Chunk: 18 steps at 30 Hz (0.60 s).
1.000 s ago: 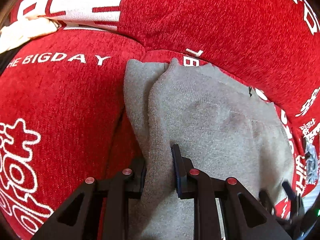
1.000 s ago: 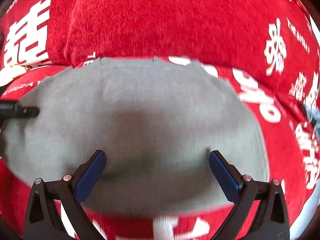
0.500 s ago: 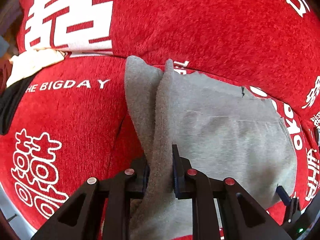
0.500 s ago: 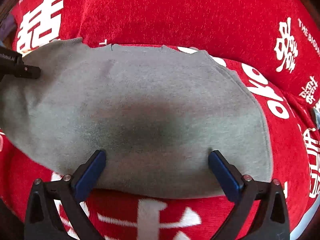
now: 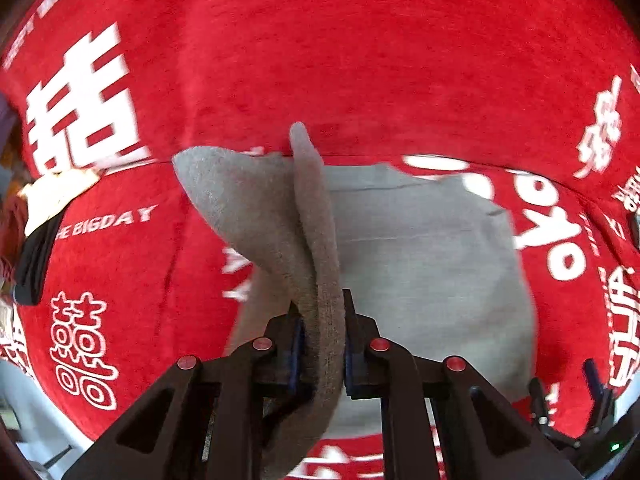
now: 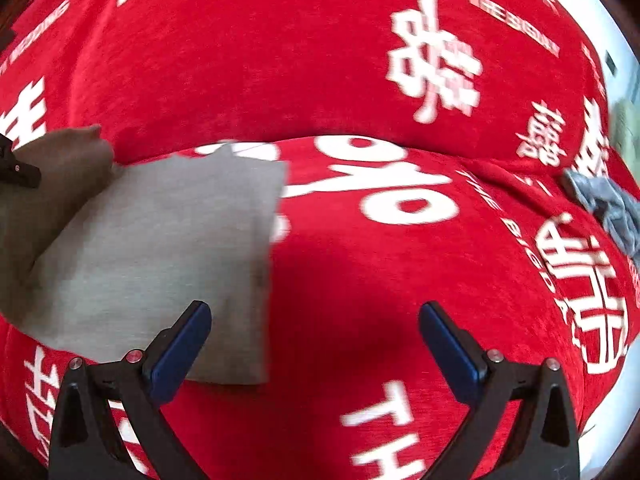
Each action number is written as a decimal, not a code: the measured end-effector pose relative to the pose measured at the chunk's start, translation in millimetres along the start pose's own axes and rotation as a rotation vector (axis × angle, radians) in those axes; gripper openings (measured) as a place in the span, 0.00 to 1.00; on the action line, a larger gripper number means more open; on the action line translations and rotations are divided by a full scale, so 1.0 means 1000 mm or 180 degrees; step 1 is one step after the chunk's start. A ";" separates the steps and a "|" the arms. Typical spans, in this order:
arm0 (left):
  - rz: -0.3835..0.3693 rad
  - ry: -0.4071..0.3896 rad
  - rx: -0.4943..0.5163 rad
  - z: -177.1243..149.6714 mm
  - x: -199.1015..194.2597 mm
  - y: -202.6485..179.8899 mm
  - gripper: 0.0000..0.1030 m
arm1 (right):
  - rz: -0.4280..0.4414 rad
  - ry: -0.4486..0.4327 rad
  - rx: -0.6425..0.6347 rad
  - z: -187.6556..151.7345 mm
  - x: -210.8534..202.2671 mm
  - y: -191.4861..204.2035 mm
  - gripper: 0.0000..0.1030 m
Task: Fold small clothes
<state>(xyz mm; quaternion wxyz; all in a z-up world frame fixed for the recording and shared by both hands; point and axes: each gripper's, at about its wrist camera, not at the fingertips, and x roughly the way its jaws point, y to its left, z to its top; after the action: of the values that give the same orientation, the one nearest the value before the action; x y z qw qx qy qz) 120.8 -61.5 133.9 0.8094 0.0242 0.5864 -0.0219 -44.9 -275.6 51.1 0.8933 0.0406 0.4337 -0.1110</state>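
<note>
Your left claw is covering the near end of the gray cloth, and blur is smearing its far edge. The cloth is lying on the red cover, one edge rising up into your left claw, which is pinching that fold tight. Your right claw is hanging wide and holding nothing, the cloth probably just under its left finger.
</note>
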 end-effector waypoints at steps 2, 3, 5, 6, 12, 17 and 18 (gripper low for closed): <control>-0.0066 0.0043 0.0078 0.005 0.000 -0.035 0.15 | 0.0007 -0.0004 0.0117 -0.005 0.002 -0.018 1.00; -0.0088 0.0063 0.0112 0.006 0.001 -0.047 0.15 | 0.0018 0.0010 0.0167 -0.008 0.004 -0.025 1.00; -0.0129 0.0141 0.0221 0.007 0.010 -0.086 0.15 | 0.0040 0.0030 0.0223 -0.011 0.010 -0.037 1.00; -0.0146 0.0177 0.0273 0.006 0.016 -0.103 0.15 | 0.0045 0.0037 0.0237 -0.013 0.011 -0.040 1.00; -0.0071 0.0410 0.0545 -0.010 0.062 -0.179 0.14 | 0.0038 0.0138 0.0337 -0.027 0.026 -0.060 1.00; -0.0105 0.0299 0.0718 -0.015 0.068 -0.183 0.20 | 0.0051 0.0188 0.0408 -0.035 0.031 -0.069 1.00; -0.0154 0.0318 0.0742 -0.015 0.066 -0.182 0.29 | 0.0049 0.0190 0.0410 -0.035 0.031 -0.069 1.00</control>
<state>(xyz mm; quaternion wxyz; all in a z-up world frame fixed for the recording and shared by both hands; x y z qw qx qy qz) 116.0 -242.3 64.1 0.7700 0.1050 0.6199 -0.1082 -69.2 -341.9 6.7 0.8763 0.1047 0.4518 -0.1305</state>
